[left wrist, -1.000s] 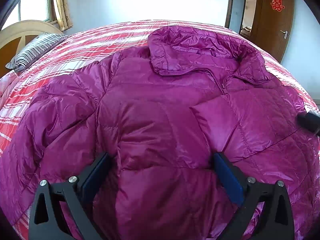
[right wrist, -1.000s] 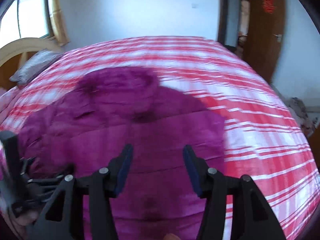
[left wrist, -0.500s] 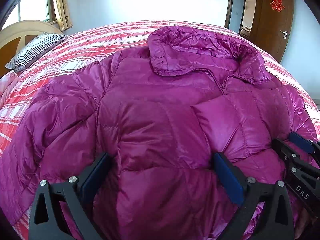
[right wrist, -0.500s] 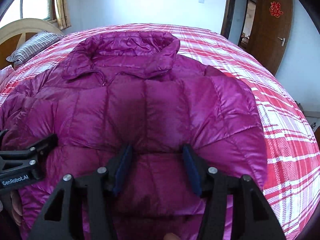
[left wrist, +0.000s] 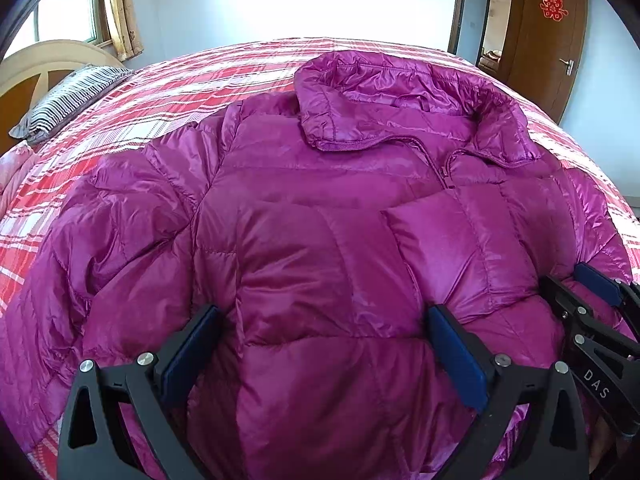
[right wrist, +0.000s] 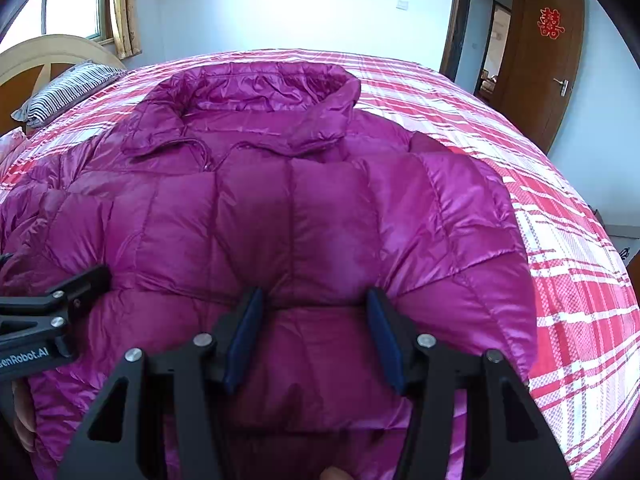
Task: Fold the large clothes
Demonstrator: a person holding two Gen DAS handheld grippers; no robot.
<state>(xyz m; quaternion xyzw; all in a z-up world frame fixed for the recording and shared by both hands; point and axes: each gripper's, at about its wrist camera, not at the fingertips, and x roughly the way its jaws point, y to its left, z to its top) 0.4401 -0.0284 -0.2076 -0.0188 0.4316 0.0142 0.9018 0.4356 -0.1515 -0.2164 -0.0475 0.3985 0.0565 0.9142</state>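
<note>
Lying on the plaid bed (left wrist: 200,92), the purple jacket (left wrist: 320,240) seemingly touches both gaping grippers, left gripper (left wrist: 320,356), right gripper (right wrist: 314,336).

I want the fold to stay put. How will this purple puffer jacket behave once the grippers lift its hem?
The purple puffer jacket looks glossy, so probably slippery between the pads. Its puffy quilted panels suggest it is light but springy, likely to bulge back open. It drapes softly over the bed, so expect floppy sagging.

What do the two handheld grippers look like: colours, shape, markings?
Both the left gripper and right gripper have black angular frames with triangular cut-outs, silver bolts and blue finger pads. White lettering marks their sides: "DAS" on the right, "enRobot.AI" on the left.
</note>
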